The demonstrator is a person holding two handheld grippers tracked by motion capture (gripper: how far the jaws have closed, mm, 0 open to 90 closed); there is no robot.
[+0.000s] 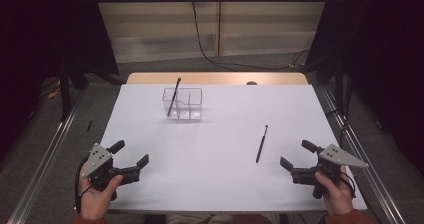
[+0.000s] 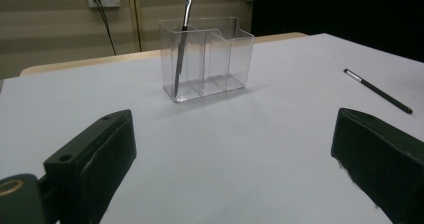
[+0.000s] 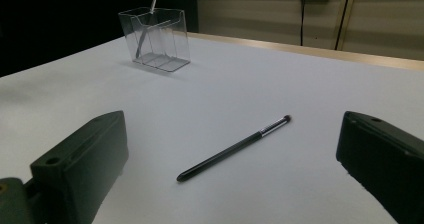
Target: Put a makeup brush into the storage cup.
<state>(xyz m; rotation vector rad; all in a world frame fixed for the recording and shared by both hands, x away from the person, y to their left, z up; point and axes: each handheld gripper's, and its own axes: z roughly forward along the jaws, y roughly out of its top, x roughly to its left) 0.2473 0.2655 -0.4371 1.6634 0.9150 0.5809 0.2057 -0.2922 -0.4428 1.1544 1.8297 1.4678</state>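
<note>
Black jaws of the right gripper (image 1: 296, 160) stand wide apart and empty at the near right of the white table (image 1: 220, 184), held in the person's right hand (image 1: 334, 190). Just ahead of these jaws and slightly to their left lies the loose slim black make-up brush with a silver ferrule (image 3: 235, 147), flat on the table; its long axis runs away from the gripper, bristle tip at the far end and handle end towards the jaws. The left gripper (image 1: 134, 157), likewise wide open and empty in the left hand (image 1: 98, 194), sits well apart from this brush, so the right gripper is judged the nearer. Farther ahead of both grippers stands the clear plastic three-compartment organiser (image 2: 235, 59), holding a second black brush (image 2: 182, 44) upright and slightly tilted in its end compartment. Count: two brushes, one organiser, two grippers.
</note>
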